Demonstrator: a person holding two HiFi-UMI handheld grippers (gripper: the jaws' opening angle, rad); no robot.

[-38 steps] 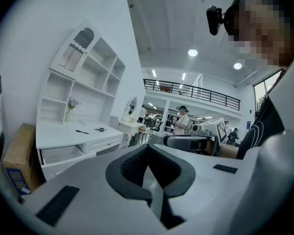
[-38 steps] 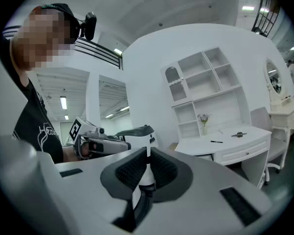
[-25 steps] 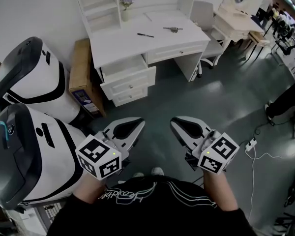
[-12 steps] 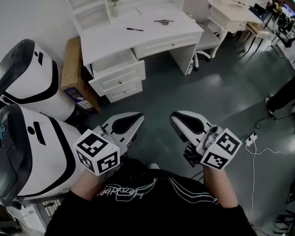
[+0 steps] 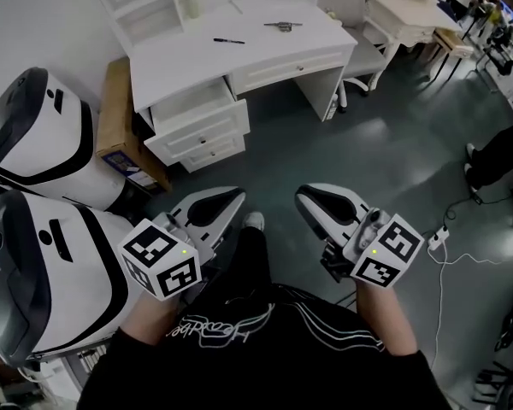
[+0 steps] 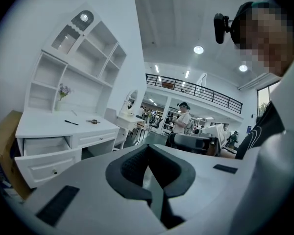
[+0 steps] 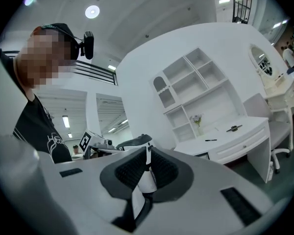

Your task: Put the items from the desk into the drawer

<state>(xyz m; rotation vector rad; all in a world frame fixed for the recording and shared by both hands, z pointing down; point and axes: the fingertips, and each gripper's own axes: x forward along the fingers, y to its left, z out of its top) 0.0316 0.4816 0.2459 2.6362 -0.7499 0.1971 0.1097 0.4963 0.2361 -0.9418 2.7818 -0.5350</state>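
Now | left gripper [image 5: 229, 202]: jaws together, nothing held | drawer [image 5: 191, 108]: pulled out, well ahead | pen [image 5: 228, 40]: on desk [image 5: 184, 68], far ahead; likely light, stiff, slick, so pinch mid-barrel | small metal item [image 5: 282, 26]: far ahead of right gripper [image 5: 308, 199] | right gripper: jaws together, nothing held

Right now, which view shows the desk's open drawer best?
Head view: it looks down into the open drawer. The left gripper view shows it from low, side-on; the right gripper view shows only a sliver.
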